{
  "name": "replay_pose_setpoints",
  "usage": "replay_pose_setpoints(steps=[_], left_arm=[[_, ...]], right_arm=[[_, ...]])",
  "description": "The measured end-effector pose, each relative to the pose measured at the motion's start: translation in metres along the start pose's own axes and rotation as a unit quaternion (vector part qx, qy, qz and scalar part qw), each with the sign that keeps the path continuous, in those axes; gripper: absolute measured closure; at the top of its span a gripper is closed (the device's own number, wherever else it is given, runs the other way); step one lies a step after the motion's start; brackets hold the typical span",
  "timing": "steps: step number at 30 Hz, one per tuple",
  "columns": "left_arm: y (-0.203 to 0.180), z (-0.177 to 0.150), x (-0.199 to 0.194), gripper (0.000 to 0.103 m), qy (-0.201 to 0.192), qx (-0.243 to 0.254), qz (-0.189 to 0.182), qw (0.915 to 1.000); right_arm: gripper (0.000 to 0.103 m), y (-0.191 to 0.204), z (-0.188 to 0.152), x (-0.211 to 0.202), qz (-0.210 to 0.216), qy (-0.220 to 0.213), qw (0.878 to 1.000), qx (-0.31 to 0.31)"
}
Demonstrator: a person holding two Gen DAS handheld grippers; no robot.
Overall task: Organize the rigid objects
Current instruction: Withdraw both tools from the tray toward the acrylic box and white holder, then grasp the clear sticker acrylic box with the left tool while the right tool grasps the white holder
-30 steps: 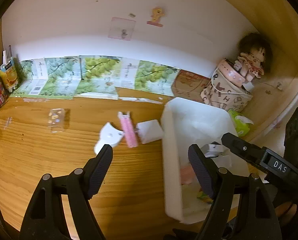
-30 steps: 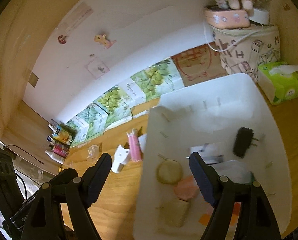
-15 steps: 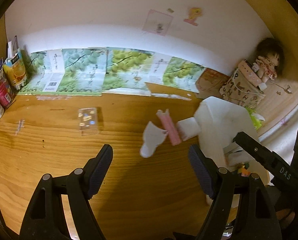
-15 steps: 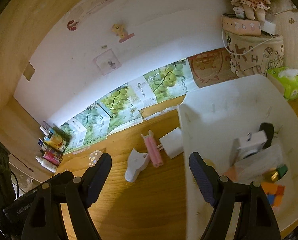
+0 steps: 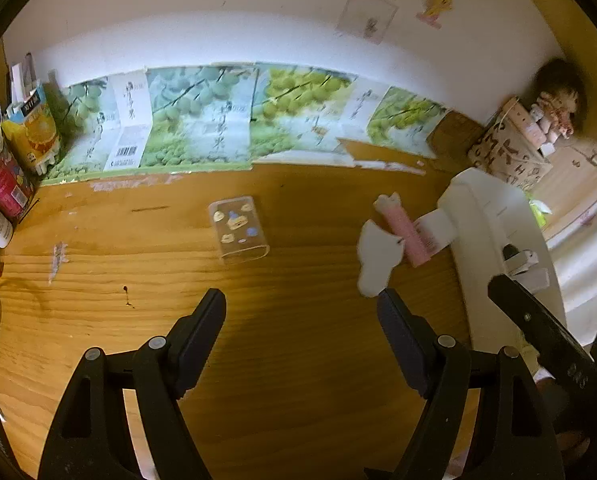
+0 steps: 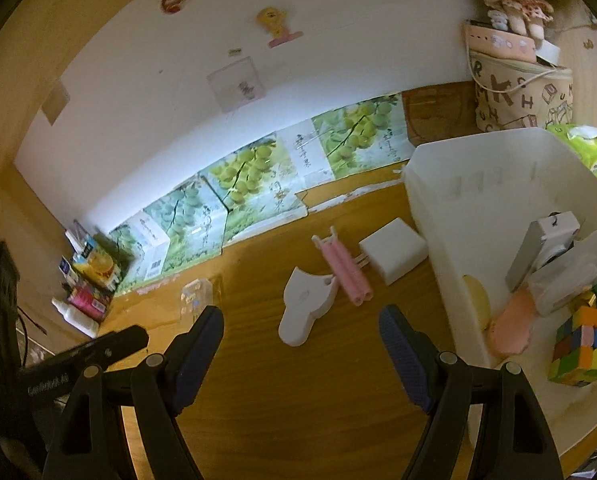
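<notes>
On the wooden desk lie a clear plastic case with stickers [image 5: 238, 230] [image 6: 196, 298], a white curved piece [image 5: 376, 258] [image 6: 304, 306], a pink clip [image 5: 406, 232] [image 6: 344, 270] and a white charger block [image 6: 392, 250] [image 5: 434, 226]. A white bin [image 6: 430, 200] [image 5: 478, 216] at the right holds a Rubik's cube [image 6: 584, 346], a white box and other small items. My left gripper [image 5: 300, 312] is open and empty, near side of the clear case. My right gripper [image 6: 300, 330] is open and empty, just short of the white curved piece.
Green grape-print cartons [image 5: 202, 116] line the back wall. Juice boxes and bottles [image 5: 14, 148] stand at the far left. A patterned bag with a doll [image 6: 518, 88] and a green tissue pack [image 6: 578, 146] sit behind the bin.
Both grippers have swung left, away from over the bin and toward the loose items on the desk. The clear case now sits ahead of the left gripper. Both stayed open.
</notes>
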State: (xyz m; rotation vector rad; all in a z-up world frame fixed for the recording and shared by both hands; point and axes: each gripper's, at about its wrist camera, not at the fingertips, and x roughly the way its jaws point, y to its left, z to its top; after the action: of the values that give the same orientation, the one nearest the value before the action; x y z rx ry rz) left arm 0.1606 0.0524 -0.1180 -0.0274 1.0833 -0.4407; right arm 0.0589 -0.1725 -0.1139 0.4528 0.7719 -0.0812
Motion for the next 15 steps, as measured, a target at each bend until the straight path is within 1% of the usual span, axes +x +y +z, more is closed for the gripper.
replay_pose_setpoints(steps=[7, 11, 15], left_arm=[[0.019, 0.011, 0.021, 0.021, 0.038, -0.014, 0.005, 0.9992], [0.029, 0.023, 0.037, 0.02, 0.066, -0.041, 0.0, 0.9969], [0.036, 0.034, 0.051, 0.02, 0.086, -0.07, -0.004, 0.9939]], right_arm=[[0.023, 0.017, -0.014, 0.005, -0.013, -0.002, 0.999, -0.042], [0.023, 0.029, -0.018, 0.01, -0.021, -0.008, 0.996, -0.089], [0.023, 0.037, -0.021, 0.021, -0.026, -0.008, 0.993, -0.118]])
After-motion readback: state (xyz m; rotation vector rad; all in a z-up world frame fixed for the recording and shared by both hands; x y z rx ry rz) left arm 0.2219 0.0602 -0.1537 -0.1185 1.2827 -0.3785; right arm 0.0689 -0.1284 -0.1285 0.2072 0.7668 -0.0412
